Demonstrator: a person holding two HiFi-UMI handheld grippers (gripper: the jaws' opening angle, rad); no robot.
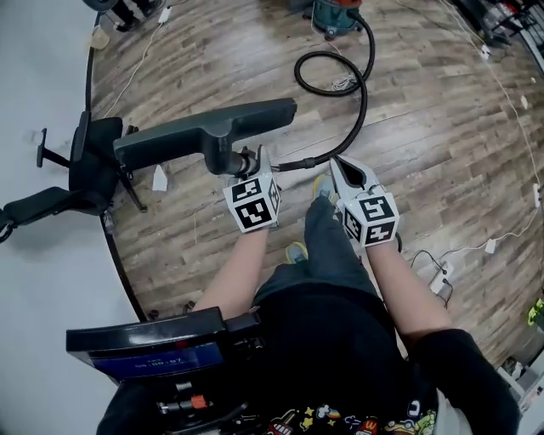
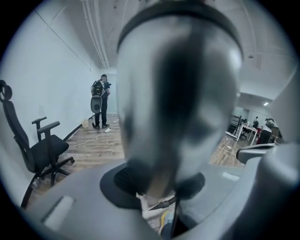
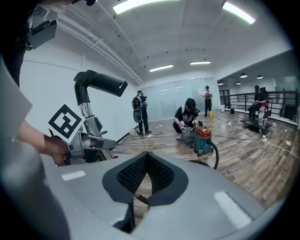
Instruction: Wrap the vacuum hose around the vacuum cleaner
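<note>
The red and teal vacuum cleaner point(image 1: 336, 13) point(image 3: 203, 140) stands far off on the wooden floor. Its black hose point(image 1: 361, 89) loops, then runs down to the rigid tube point(image 1: 228, 157) carrying the dark grey floor nozzle point(image 1: 204, 136) point(image 3: 101, 82). My left gripper point(image 1: 248, 166) point(image 2: 159, 187) is shut on that tube point(image 2: 180, 93), which fills its view as a blurred grey column and holds the nozzle up in the air. My right gripper point(image 1: 337, 170) point(image 3: 147, 159) sits right at the hose bend, jaws shut with pads touching at the tip. A thin stretch of hose point(image 3: 140, 197) shows below them.
A black office chair point(image 1: 76, 170) point(image 2: 42, 150) stands by the white wall at the left. Several people point(image 3: 187, 117) are near the vacuum cleaner. Cables and a power strip point(image 1: 440, 280) lie on the floor at the right. A dark device point(image 1: 153, 344) hangs at the holder's chest.
</note>
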